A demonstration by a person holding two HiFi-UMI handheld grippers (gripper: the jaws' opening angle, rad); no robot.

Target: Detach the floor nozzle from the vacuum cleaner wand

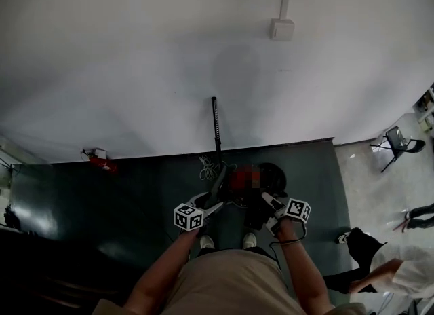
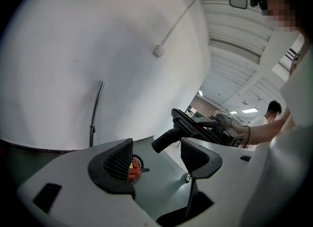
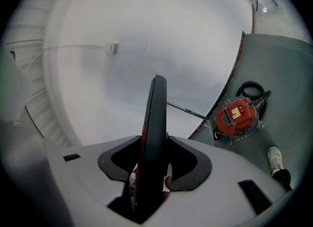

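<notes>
My right gripper (image 3: pixel 155 160) is shut on the black floor nozzle (image 3: pixel 155 118), which stands edge-on between the jaws with a red strip along one side. In the left gripper view the nozzle (image 2: pixel 188 123) hangs in the air with its round neck (image 2: pixel 165 141) free of any tube. The black wand (image 1: pixel 215 123) leans alone against the white wall. Between my two grippers the red vacuum canister (image 1: pixel 243 179) sits on the dark green mat (image 1: pixel 135 198). My left gripper (image 2: pixel 156 160) is open and empty, left of the nozzle.
A coil of cable (image 1: pixel 210 168) lies by the canister. My shoes (image 1: pixel 207 242) stand on the mat. A small red item (image 1: pixel 102 161) lies at the mat's left end. A folding chair (image 1: pixel 397 144) and another person (image 1: pixel 400 269) are to the right.
</notes>
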